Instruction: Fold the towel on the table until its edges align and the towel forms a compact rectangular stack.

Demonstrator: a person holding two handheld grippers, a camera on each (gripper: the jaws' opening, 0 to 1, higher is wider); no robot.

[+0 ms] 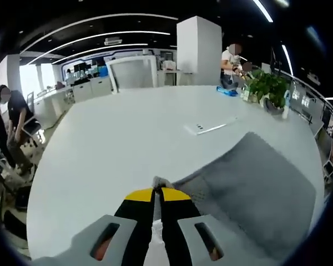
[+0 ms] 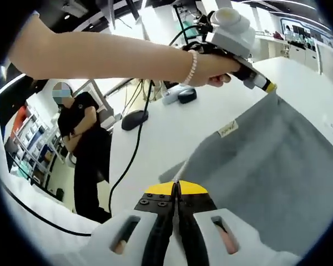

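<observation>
Pinching neighbouring towel [image 2: 266,160] corners, left gripper [image 1: 158,183] and right gripper [image 2: 176,185] are clamped tight.

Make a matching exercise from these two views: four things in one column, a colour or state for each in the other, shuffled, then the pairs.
Things:
1. towel
2. potted plant
3. left gripper
4. table

Descriptions:
A. white
B. green leaves
C. grey, with a small label
D. shut on a towel corner, raised off the table

Pairs: 1-C, 2-B, 3-D, 4-A
</observation>
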